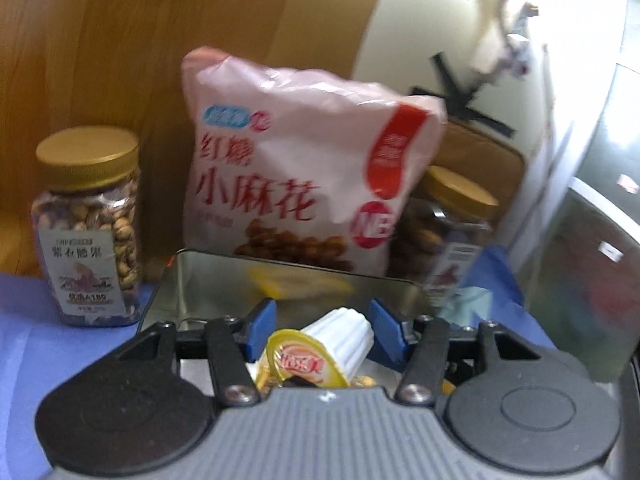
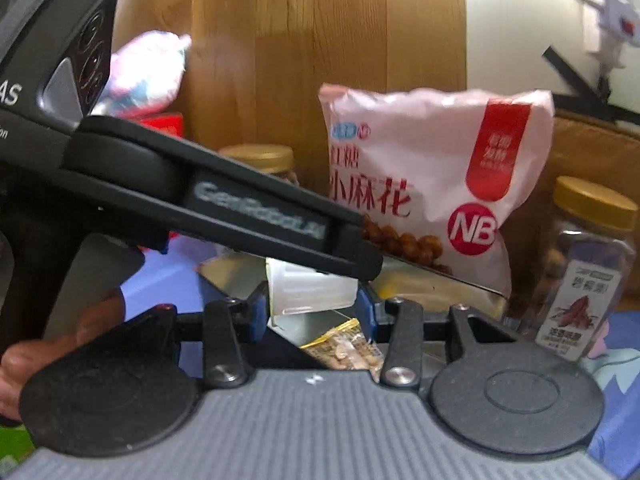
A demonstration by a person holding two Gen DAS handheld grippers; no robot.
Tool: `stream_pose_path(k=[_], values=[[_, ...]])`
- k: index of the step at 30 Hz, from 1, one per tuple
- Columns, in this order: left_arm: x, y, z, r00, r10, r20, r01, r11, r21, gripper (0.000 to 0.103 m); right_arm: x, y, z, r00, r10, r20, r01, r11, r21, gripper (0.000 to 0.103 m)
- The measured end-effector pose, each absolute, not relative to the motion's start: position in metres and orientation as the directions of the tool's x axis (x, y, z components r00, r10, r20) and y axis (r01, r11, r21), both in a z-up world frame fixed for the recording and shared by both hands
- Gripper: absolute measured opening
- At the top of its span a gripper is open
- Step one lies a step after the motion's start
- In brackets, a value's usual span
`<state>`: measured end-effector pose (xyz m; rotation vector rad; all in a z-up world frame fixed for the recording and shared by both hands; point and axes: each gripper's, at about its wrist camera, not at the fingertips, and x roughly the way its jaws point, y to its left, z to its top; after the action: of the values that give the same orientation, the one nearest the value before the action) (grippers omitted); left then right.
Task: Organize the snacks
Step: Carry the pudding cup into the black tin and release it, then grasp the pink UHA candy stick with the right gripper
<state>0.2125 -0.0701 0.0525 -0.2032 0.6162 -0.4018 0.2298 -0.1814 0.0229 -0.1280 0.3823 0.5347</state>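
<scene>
One pink snack bag (image 1: 296, 184) stands at twelve o'clock behind one open metal tin (image 1: 208, 284). Two gold-lidded jars (image 1: 90, 232) flank them at nine and three. Left gripper (image 1: 322, 326) gapes around one jelly cup (image 1: 320, 350), touching unclear. Right gripper (image 2: 310, 306) likewise wide; its contents blurred.

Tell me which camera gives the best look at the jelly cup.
The left wrist view: the jelly cup lies between the open left gripper fingers, showing its yellow foil lid and ribbed white body. In the right wrist view only the cup's white side shows, under the left gripper's black arm; the lid is hidden.
</scene>
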Motion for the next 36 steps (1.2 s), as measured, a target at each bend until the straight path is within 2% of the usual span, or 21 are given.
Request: stream_pose_path(k=[5, 7, 14, 15, 20, 23, 26, 31, 33, 35, 36], values=[[0.223, -0.060, 0.041, 0.755, -0.375, -0.537, 0.234, 0.920, -0.314, 0.054, 0.228, -0.170, 0.016, 0.801, 0.458, -0.385, -0.510, 0.859, -0.038, 0.050], [0.217, -0.055, 0.044, 0.767, -0.366, -0.527, 0.227, 0.923, -0.311, 0.061, 0.219, -0.174, 0.021, 0.806, 0.460, -0.373, -0.502, 0.864, -0.020, 0.054], [0.145, -0.026, 0.059, 0.752, -0.467, -0.465, 0.323, 0.876, -0.358, 0.061, 0.155, -0.227, 0.023, 0.832, 0.440, -0.337, -0.411, 0.898, 0.158, 0.064], [0.132, -0.024, 0.057, 0.741, -0.490, -0.458, 0.350, 0.865, -0.359, 0.063, 0.144, -0.234, 0.019, 0.833, 0.428, -0.349, -0.389, 0.903, 0.181, 0.068], [0.066, -0.019, 0.035, 0.710, -0.536, -0.456, 0.443, 0.844, -0.302, 0.066, 0.086, -0.253, -0.002, 0.857, 0.329, -0.396, -0.231, 0.933, 0.276, 0.071], [0.045, -0.018, 0.019, 0.701, -0.533, -0.474, 0.456, 0.846, -0.277, 0.066, 0.078, -0.257, -0.020, 0.806, 0.373, -0.460, -0.173, 0.891, 0.421, 0.075], [0.039, -0.009, 0.003, 0.691, -0.522, -0.501, 0.427, 0.853, -0.301, 0.066, 0.074, -0.251, -0.027, 0.768, 0.414, -0.489, -0.151, 0.859, 0.489, 0.075], [0.034, 0.001, -0.009, 0.724, -0.500, -0.474, 0.412, 0.866, -0.283, 0.066, 0.081, -0.225, -0.024, 0.731, 0.471, -0.494, -0.179, 0.831, 0.526, 0.082], [0.032, 0.003, -0.011, 0.740, -0.492, -0.458, 0.413, 0.871, -0.267, 0.061, 0.078, -0.211, -0.025, 0.746, 0.434, -0.506, -0.192, 0.867, 0.460, 0.083], [0.034, 0.008, -0.013, 0.739, -0.497, -0.455, 0.407, 0.868, -0.286, 0.062, 0.076, -0.207, -0.025, 0.753, 0.414, -0.511, -0.200, 0.885, 0.421, 0.083], [0.034, 0.010, -0.013, 0.736, -0.505, -0.451, 0.407, 0.862, -0.302, 0.064, 0.075, -0.204, -0.025, 0.757, 0.399, -0.517, -0.209, 0.898, 0.387, 0.078]])
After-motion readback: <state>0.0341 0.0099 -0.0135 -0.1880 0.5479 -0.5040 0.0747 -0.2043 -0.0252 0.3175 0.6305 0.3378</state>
